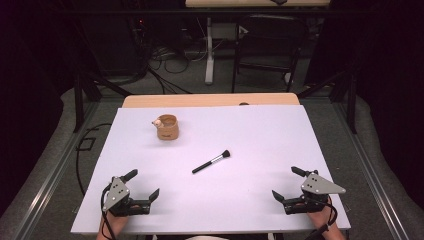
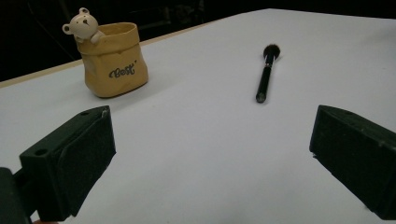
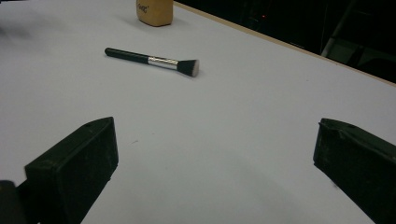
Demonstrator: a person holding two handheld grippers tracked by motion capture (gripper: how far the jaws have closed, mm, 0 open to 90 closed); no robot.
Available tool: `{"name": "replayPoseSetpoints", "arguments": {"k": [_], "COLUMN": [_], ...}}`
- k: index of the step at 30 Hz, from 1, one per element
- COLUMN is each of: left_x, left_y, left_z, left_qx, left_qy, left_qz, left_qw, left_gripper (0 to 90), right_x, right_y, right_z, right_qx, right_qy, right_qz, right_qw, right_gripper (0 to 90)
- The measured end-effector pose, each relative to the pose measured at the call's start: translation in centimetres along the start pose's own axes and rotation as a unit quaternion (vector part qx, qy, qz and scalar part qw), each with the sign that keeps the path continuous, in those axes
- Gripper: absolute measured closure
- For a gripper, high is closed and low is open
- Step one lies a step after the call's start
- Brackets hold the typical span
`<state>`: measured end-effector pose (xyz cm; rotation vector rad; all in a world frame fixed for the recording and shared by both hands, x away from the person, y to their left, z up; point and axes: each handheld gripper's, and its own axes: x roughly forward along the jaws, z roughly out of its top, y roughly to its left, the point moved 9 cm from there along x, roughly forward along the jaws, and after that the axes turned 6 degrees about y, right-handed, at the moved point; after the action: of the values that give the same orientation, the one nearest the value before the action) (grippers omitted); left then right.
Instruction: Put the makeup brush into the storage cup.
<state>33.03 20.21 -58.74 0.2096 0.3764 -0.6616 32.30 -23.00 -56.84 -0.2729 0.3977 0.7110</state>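
A makeup brush (image 1: 212, 161) lies flat on the white table (image 1: 260, 200) a little below the middle of the high view, its black handle running toward the lower left and its dark bristle head toward the upper right. In the upper left of the same view stands a small tan pot (image 1: 167, 127) shaped like a paper sack, with a little bear figure (image 1: 157, 122) peeking over its rim; brush and pot sit well apart. The left gripper (image 1: 146, 186) rests at the lower left edge of the table and the right gripper (image 1: 284, 184) at the lower right, each with its jaws spread wide and nothing between them, both well short of the brush. Seen from the left gripper view, the brush (image 2: 266, 73) points away up the frame right of centre, and the pot (image 2: 113, 59) sits at the upper left with lettering on its front. The right gripper view shows the brush (image 3: 152, 60) lying crosswise in the upper left, with a silver ferrule between handle and bristles. The brush looks light, thin and stiff along the handle, with a smooth round shaft that may roll or slip under the jaws, while the bristles are soft and would splay if pinched. The best hold is probably across the handle near its middle or just behind the ferrule, jaws closing from either side low to the table. The pot looks like ceramic, so it would likely tip or chip if knocked.
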Motion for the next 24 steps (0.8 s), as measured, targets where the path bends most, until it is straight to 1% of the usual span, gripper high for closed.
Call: {"name": "replayPoseSetpoints", "arguments": {"k": [2, 3, 9, 11, 14, 16, 18, 24], "left_x": [0.1, 0.2, 0.4, 0.5, 0.8, 1.1, 1.3, 1.8], "left_y": [0.0, 0.0, 0.0, 0.0, -0.1, -0.1, -0.2, -0.4], "left_z": [0.0, 0.0, 0.3, 0.3, 0.5, 0.6, 0.7, 1.4], "left_qx": [-0.001, 0.003, -0.005, -0.002, -0.005, -0.002, -0.004, 0.002], "left_qy": [0.002, 0.003, 0.006, 0.007, 0.005, 0.008, 0.009, 0.007], "left_qz": [-0.002, -0.002, -0.004, -0.004, -0.007, -0.009, -0.01, -0.014], "left_qw": [1.0, 1.0, 1.0, 1.0, 0.9999, 0.9999, 0.9999, 0.9999], "left_gripper": [0.3, 0.3, 0.7, 0.8, 0.8, 0.7, 0.8, 0.7], "right_x": [0.0, 0.0, 0.1, 0.1, 0.1, 0.1, 0.0, 0.1], "right_y": [0.0, 0.0, 0.1, 0.1, 0.1, 0.1, 0.1, 0.1], "right_z": [0.0, 0.0, 0.0, -0.1, -0.1, -0.1, 0.0, 0.0], "right_qx": [0.001, 0.002, -0.001, -0.002, -0.001, -0.001, -0.001, 0.0], "right_qy": [0.001, 0.002, 0.004, 0.004, 0.004, 0.004, 0.003, 0.003], "right_qz": [0.0, 0.0, -0.001, -0.001, 0.0, -0.001, -0.001, 0.0], "right_qw": [1.0, 1.0, 1.0, 1.0, 1.0, 1.0, 1.0, 1.0], "right_gripper": [0.0, 0.0, 0.0, 0.0, 0.0, 0.0, 0.0, 0.0]}}
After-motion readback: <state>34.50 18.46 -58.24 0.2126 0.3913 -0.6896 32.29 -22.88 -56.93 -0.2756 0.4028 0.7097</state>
